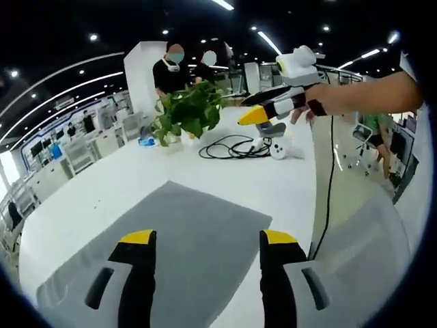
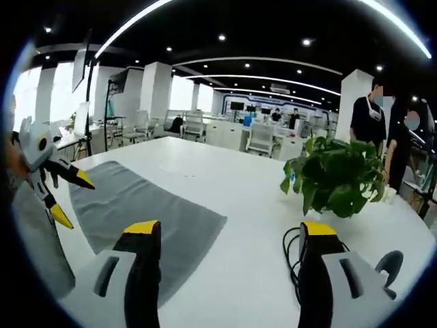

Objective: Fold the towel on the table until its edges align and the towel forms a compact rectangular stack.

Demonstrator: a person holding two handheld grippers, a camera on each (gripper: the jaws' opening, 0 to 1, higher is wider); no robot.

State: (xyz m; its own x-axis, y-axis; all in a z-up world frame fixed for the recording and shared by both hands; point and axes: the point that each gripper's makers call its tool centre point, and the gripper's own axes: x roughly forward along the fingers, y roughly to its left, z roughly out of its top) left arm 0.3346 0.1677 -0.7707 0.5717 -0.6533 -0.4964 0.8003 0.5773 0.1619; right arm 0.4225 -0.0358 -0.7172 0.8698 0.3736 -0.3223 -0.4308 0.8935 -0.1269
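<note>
White table (image 1: 102,198), glossy, in a big open office: ceiling strip lights, rows of desks and chairs behind. Your grey towel (image 1: 184,239) lies flat and spread on it, unfolded, one corner pointing away from you in the left gripper view; its near edge is cut off behind the jaws there.

Left gripper (image 1: 208,239): jaws wide apart, nothing between them, hanging over the towel. In the right gripper view the same tool (image 2: 68,198) shows at the left edge above the towel (image 2: 147,212), tips splayed.

Right gripper (image 2: 229,236): jaws apart, empty, over bare table just beside the towel's edge. From the left gripper view you see it (image 1: 263,113) raised in your hand (image 1: 341,96), well above the table.

Potted plant (image 2: 334,174) stands further back; the pot itself is hard to make out, possibly white. A black cable (image 1: 229,147) coils beside it. Two people (image 1: 171,68) stand behind the plant.
</note>
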